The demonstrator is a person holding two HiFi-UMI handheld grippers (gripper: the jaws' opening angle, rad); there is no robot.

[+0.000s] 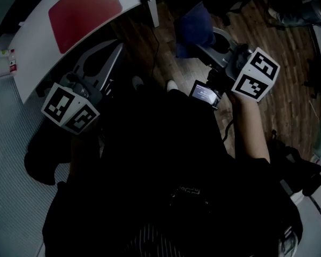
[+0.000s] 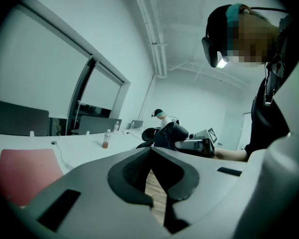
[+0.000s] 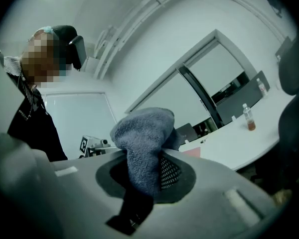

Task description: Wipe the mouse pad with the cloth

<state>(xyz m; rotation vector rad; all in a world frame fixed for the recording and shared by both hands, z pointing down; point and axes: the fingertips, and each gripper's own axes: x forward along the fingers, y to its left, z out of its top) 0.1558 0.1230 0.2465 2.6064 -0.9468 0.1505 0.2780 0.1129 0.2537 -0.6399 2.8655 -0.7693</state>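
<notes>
The red mouse pad [image 1: 85,8] is laid flat on the white worktop [image 1: 35,58], apart from both grippers. The blue cloth [image 3: 139,138] is pinched, bunched, in the right gripper's [image 1: 203,43] fingers, presumably for wiping. The left gripper's [image 2: 150,152] fingers are pressed together, empty.

- Cloth [image 3: 142,143]: blue-grey terry, looking rough, nubbly and matt.
- Right gripper [image 3: 148,153]: the shell is showing as smooth, matt grey plastic. Its pads [image 3: 169,172] are wearing a dark, rubbery-looking facing with a fine mesh grain.
- Left gripper [image 2: 150,153]: the shell is showing the same smooth, matt grey plastic. Its pads [image 2: 132,171] are carrying a dark, finely ribbed facing.
- Marker cube [image 1: 255,74]: the white faces are bearing flat, matt black print.
- Mouse pad [image 1: 84,7]: red, and looking matt and even.
- Table [image 1: 35,52]: the white top is looking smooth and giving off a faint sheen.
- Floor [image 1: 267,42]: brown wood planks, showing their grain and catching a dull gloss.
</notes>
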